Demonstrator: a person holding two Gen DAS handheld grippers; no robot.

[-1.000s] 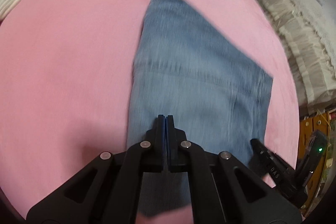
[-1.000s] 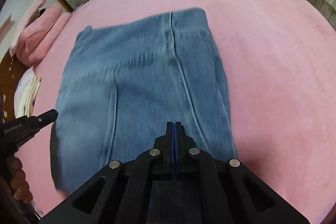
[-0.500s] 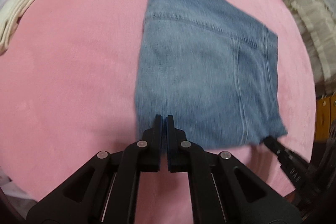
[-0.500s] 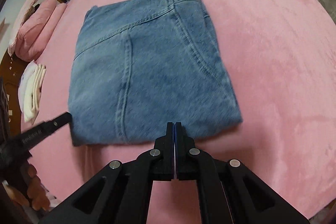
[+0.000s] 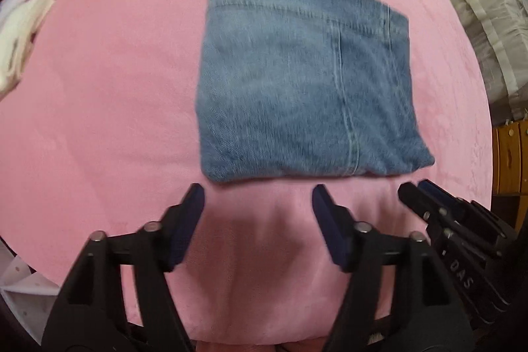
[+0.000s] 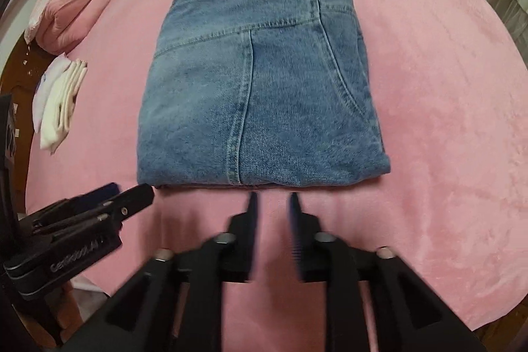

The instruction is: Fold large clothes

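A pair of blue jeans [image 5: 297, 81] [image 6: 260, 94] lies folded into a flat rectangle on the pink bed cover [image 5: 99, 121] [image 6: 445, 121]. My left gripper [image 5: 259, 190] hovers just short of the fold's near edge; its jaws are opening, with nothing but pink cover between them. My right gripper [image 6: 272, 198] hangs over the cover in front of the same edge, its jaws opening too, narrower and holding nothing. In each wrist view the other gripper shows at the side: the right gripper [image 5: 415, 188] and the left gripper [image 6: 132, 193].
A stack of folded white cloth [image 6: 62, 101] [image 5: 19, 32] sits on the bed's left side. Pink pillows [image 6: 76, 12] lie beyond it. Cream ruffled fabric [image 5: 478, 5] hangs past the bed's right edge, with a wooden cabinet [image 5: 510, 157] below.
Both grippers went from shut to apart and drew back off the jeans, which now lie farther ahead of the fingertips as a settled folded rectangle.
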